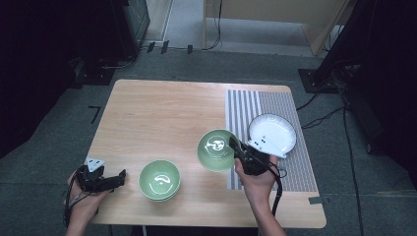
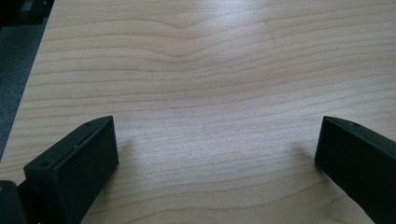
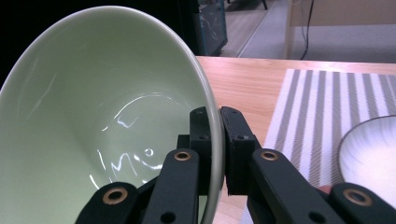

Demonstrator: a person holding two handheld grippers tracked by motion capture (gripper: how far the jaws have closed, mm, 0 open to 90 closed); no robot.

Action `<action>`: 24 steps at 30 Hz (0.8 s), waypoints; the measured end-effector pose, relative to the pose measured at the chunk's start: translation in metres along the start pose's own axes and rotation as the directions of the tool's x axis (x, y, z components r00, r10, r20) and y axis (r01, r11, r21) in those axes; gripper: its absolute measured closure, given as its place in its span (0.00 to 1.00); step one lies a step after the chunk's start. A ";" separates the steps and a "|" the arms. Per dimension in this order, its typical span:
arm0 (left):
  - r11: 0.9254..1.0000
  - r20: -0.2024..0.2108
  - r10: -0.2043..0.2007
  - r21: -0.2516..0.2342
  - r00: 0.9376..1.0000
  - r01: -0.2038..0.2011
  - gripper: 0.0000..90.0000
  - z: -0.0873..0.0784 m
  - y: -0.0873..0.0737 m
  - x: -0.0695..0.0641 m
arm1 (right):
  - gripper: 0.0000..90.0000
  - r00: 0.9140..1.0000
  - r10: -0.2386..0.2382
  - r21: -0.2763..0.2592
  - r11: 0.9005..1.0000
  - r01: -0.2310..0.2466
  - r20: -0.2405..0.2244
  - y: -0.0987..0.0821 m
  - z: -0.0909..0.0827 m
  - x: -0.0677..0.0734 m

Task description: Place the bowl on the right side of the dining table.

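Observation:
My right gripper (image 1: 236, 146) is shut on the rim of a pale green bowl (image 1: 215, 150), which hangs tilted above the table near the striped mat. In the right gripper view the two black jaws pinch the bowl (image 3: 93, 126) wall, one pad inside and one outside, at my right gripper (image 3: 219, 140). A second green bowl (image 1: 159, 180) stands upright on the table near the front edge. My left gripper (image 1: 120, 178) rests at the front left corner, pointing toward that bowl, jaws spread wide over bare wood, as my left gripper (image 2: 217, 149) shows up close.
A white plate (image 1: 273, 133) lies on the grey striped placemat (image 1: 275, 105) at the table's right. The wooden table (image 1: 162, 113) has bare wood across its back and left. Dark stands and cables ring the floor.

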State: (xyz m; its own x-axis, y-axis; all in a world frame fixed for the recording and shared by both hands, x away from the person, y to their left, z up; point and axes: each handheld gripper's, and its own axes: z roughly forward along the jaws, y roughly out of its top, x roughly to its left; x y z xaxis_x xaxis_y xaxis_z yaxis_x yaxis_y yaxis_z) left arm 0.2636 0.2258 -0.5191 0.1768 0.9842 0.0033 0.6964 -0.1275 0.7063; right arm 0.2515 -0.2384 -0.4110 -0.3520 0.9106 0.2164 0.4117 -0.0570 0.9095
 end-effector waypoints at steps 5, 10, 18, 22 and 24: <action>1.000 0.000 -0.001 0.000 1.000 0.001 0.00 0.000 0.000 0.000 | 0.94 1.000 0.010 -0.006 1.000 -0.010 0.028 0.001 -0.001 -0.010; 1.000 0.001 0.000 0.001 1.000 0.000 0.00 0.000 0.000 0.000 | 0.94 0.999 0.023 -0.013 1.000 -0.022 0.050 0.002 -0.003 -0.019; 1.000 0.001 -0.001 0.000 1.000 0.001 0.00 0.000 0.000 0.000 | 0.94 0.995 0.044 -0.019 0.999 -0.043 0.085 0.003 -0.004 -0.034; 1.000 0.001 -0.001 0.000 1.000 0.001 0.00 0.000 0.000 0.000 | 0.94 0.993 0.058 -0.025 0.998 -0.056 0.103 0.004 -0.006 -0.042; 1.000 0.001 -0.001 -0.001 1.000 0.001 0.00 0.000 0.000 0.000 | 0.94 0.992 0.060 -0.027 0.998 -0.057 0.113 0.004 -0.006 -0.046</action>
State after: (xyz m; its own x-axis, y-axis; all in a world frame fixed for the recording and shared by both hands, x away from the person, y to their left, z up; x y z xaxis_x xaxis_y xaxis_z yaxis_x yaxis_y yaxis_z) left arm 0.2641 0.2258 -0.5191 0.1767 0.9843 0.0015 0.6962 -0.1261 0.7067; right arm 0.2638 -0.2828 -0.4148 -0.2298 0.9459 0.2292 0.4085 -0.1200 0.9048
